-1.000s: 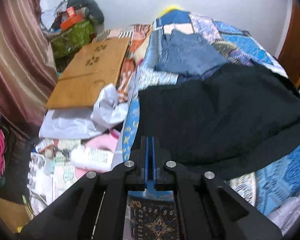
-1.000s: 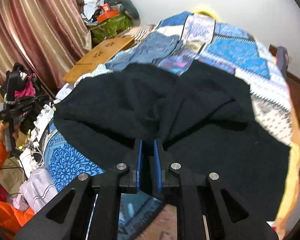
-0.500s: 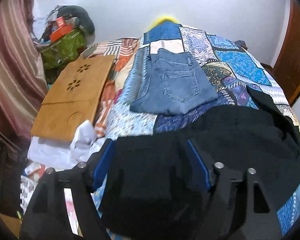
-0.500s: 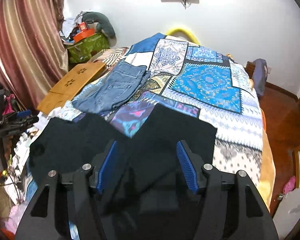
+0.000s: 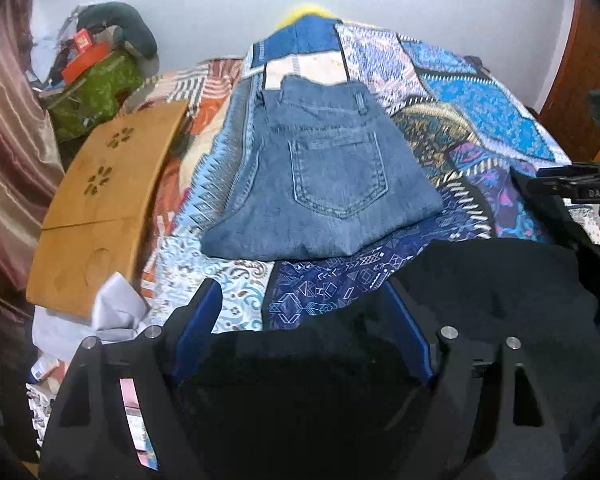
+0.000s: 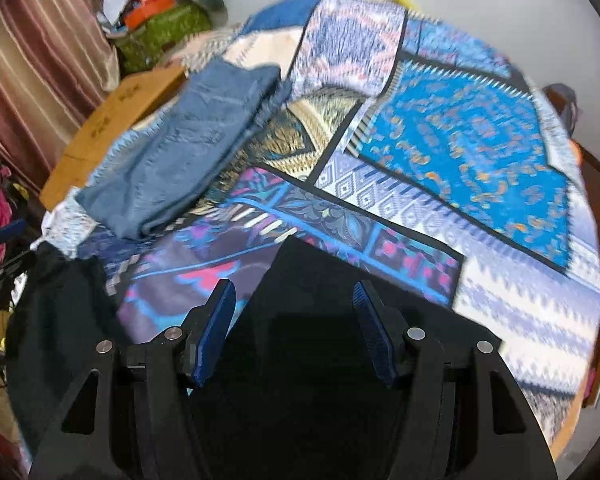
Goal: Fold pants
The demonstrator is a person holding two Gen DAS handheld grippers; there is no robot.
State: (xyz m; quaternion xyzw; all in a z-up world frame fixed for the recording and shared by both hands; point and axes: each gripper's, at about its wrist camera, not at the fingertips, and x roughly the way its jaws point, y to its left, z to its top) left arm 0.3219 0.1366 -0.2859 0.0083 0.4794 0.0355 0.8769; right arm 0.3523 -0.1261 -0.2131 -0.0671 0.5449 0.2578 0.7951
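Note:
Black pants [image 5: 500, 280] lie spread on the near part of the patterned bedspread [image 5: 480, 92]; they also show in the right wrist view [image 6: 308, 280]. My left gripper [image 5: 302, 300] is open, its blue pads wide apart over the pants' near left edge. My right gripper [image 6: 294, 292] is open over another edge of the black cloth. Neither holds anything. The right gripper's body shows at the right edge of the left wrist view [image 5: 572, 184].
Folded blue jeans [image 5: 324, 176] lie farther up the bed, also in the right wrist view [image 6: 188, 152]. A wooden lap table [image 5: 100, 200] lies left of the bed. A green bag with clutter [image 5: 96, 84] is at the back left. Curtain [image 5: 8, 140] on the left.
Both grippers were shut a second ago and are now open wide. Both have moved forward over the black pants; the folded edge lies flatter on the bed.

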